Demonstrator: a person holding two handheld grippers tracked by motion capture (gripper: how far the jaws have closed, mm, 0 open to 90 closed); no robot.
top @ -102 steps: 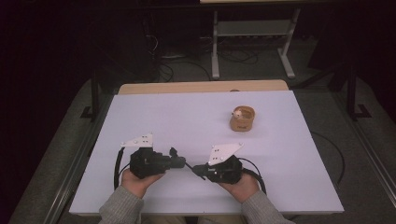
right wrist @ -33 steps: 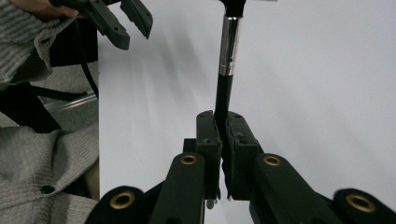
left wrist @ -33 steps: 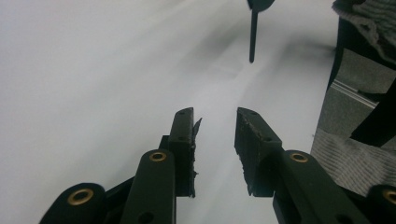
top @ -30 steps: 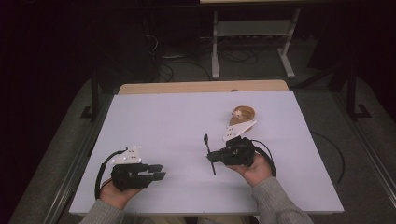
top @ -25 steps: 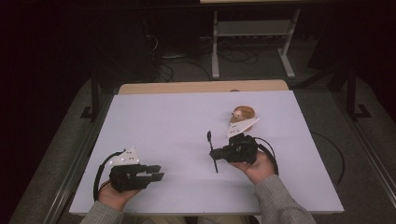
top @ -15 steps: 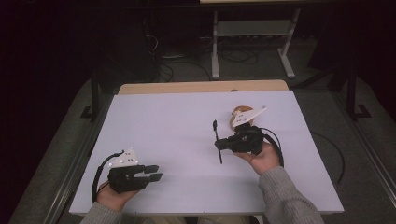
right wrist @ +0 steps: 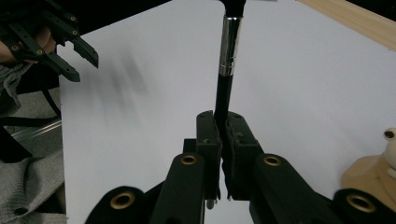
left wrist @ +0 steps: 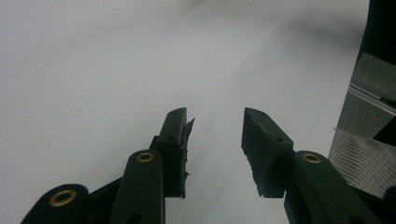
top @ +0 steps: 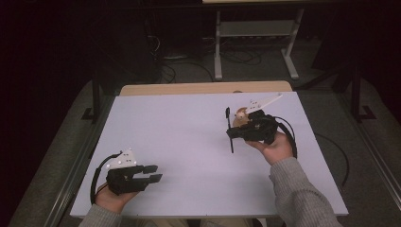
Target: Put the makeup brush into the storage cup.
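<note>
My right gripper (top: 235,133) is shut on a thin black brush (top: 231,144) with a silver ferrule (right wrist: 230,46), gripped at mid-handle and held above the white table (top: 189,127) at the right. Just behind that gripper stands a small tan wooden holder (top: 240,115), which also sits at the lower right (right wrist: 371,173) of the right gripper view. My left gripper (top: 151,173) rests at the front left, low over the table. Its jaws have just been opening, and nothing is between them (left wrist: 215,116).
A wooden strip (top: 198,88) runs along the table's far edge. Beyond it, on the dark floor, are a metal stand (top: 255,29) and loose cables (top: 165,71). Grey floor mats flank the table on both sides.
The right hand has carried the brush up and toward the far right, close to the tan holder. The left hand stayed put while its jaws spread a little.
</note>
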